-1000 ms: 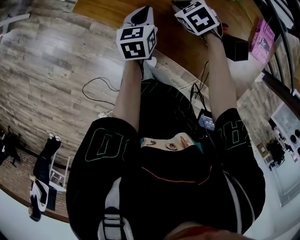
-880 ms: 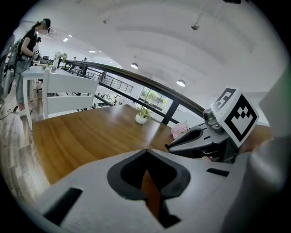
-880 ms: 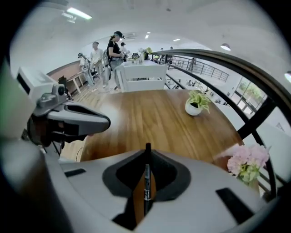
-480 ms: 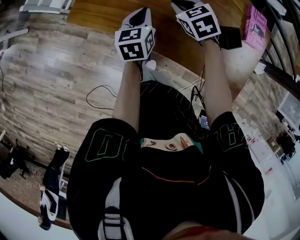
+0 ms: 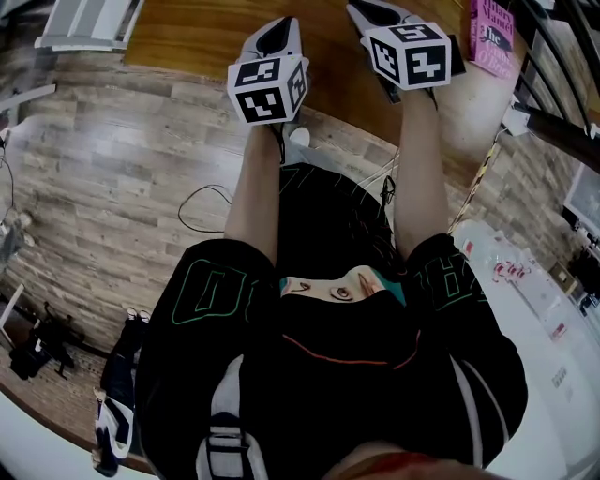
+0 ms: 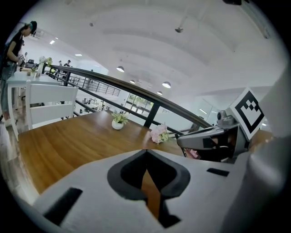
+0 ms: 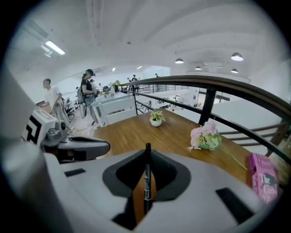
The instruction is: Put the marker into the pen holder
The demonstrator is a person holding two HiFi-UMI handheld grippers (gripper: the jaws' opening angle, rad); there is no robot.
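Note:
In the right gripper view a thin black marker (image 7: 147, 182) stands upright between the dark pads, and my right gripper (image 7: 147, 157) is shut on it. The marker's cap pokes just above the jaws. My left gripper (image 6: 145, 154) has its pads meeting at the tips with nothing between them. In the head view both grippers are held out over the wooden table (image 5: 202, 33), the left gripper (image 5: 279, 28) beside the right gripper (image 5: 377, 13). Each shows in the other's view: the right gripper (image 6: 213, 141) and the left gripper (image 7: 77, 148). I see no pen holder that I can make out.
On the table stand a small white potted plant (image 7: 156, 119) and a bunch of pink flowers (image 7: 205, 137). A pink book (image 5: 492, 28) lies at the right. A black railing (image 7: 218, 84) runs behind the table. People stand at a white counter (image 7: 111, 107) far left. Cables lie on the floor (image 5: 211, 202).
The right gripper has drifted right and slightly up in the head view. The pink book has slid left in the view, and a black box beside the right gripper is now hidden behind its cube.

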